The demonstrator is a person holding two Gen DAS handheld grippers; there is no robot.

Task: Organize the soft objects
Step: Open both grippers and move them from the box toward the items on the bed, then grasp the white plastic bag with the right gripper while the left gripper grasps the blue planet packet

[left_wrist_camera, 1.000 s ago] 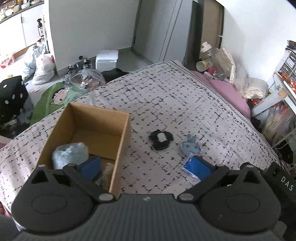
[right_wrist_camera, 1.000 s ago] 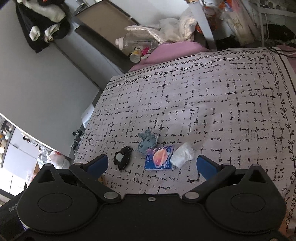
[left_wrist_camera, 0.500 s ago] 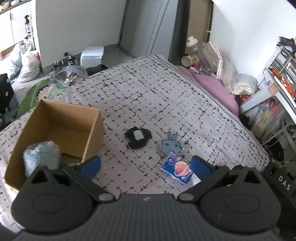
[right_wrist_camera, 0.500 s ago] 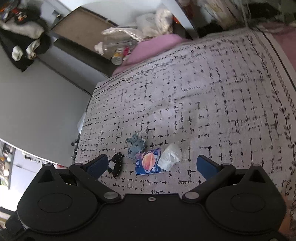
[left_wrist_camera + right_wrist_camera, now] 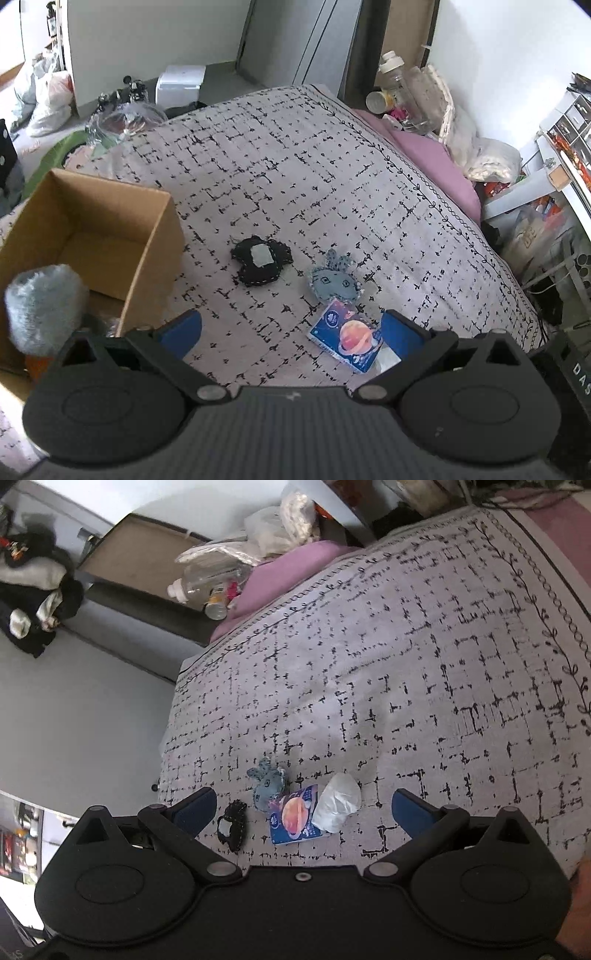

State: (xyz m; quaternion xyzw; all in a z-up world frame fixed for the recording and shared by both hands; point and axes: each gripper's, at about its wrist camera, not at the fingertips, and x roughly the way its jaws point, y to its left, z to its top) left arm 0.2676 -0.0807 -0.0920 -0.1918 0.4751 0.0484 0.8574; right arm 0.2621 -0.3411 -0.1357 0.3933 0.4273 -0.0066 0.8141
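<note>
Jaws spread wide on our left gripper [image 5: 290, 328] & right gripper [image 5: 304, 806], both empty, above bed [image 5: 295, 166]; black plush [image 5: 261, 260] beside cardboard box [image 5: 155, 243].

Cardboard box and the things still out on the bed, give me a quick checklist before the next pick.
1. Left tool open and holding nothing: ok.
2. Right tool open and holding nothing: ok.
3. Cardboard box open at the top with free floor space beside the grey fluffy item: ok.
4. Items left on the bedspread lie apart from the box: black pad, grey-blue plush, planet-print packet, white crumpled piece: ok.
5. White crumpled piece touches the packet's edge, so a clean single grab: cannot tell.
6. What the white piece is made of: cannot tell.
</note>
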